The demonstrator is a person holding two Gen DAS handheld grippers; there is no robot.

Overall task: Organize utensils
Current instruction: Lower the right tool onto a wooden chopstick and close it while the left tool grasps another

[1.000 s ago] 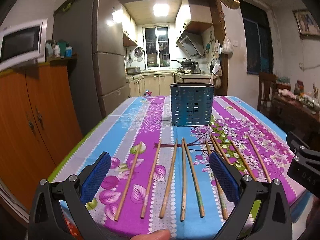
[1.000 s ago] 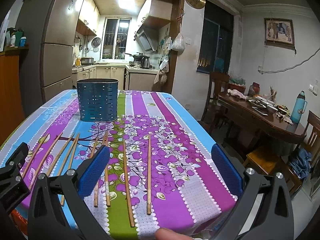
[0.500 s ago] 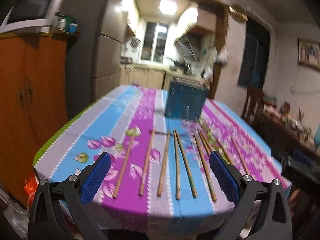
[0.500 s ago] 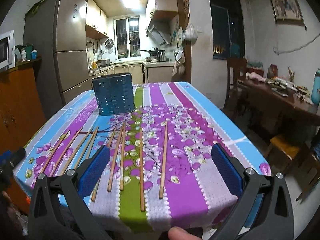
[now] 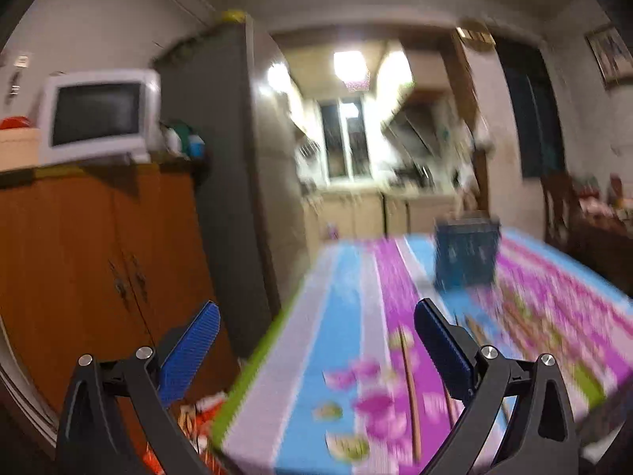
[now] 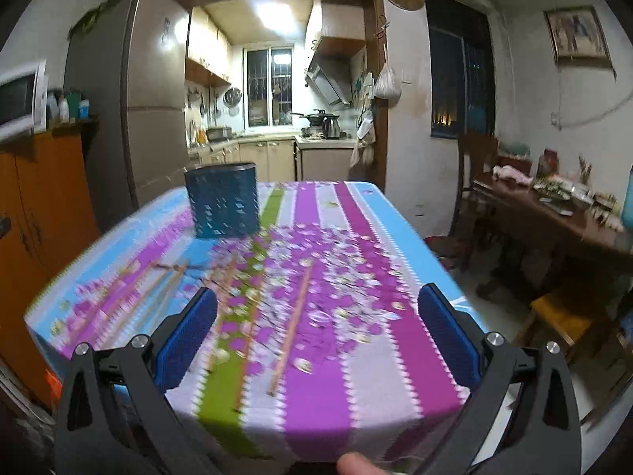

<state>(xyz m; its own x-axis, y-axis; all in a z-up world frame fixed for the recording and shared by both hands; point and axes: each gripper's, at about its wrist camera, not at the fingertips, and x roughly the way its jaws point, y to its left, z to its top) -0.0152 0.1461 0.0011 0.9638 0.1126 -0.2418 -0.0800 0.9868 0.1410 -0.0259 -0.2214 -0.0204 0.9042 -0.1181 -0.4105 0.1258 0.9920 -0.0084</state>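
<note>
blue perforated holder [image 6: 222, 206]: upright on table [image 6: 356, 376], contents not visible | chopsticks [image 6: 290, 326]: loose on cloth | left gripper [image 5: 316, 340]: spread wide, empty | right gripper [image 6: 316, 326]: spread wide, empty

Big grey fridge [image 6: 154, 118] by an orange wooden cupboard [image 5: 99, 245], white microwave [image 5: 97, 114] on top, bright ceiling light [image 6: 277, 10] in the kitchen, barred window [image 6: 269, 83], dark wooden table [image 6: 554, 221], framed picture [image 6: 577, 33] on the white wall

Each claw, left [image 5: 315, 346] and right [image 6: 316, 334], has black angular arms, silver screws and ribbed blue pads [image 6: 186, 338].
</note>
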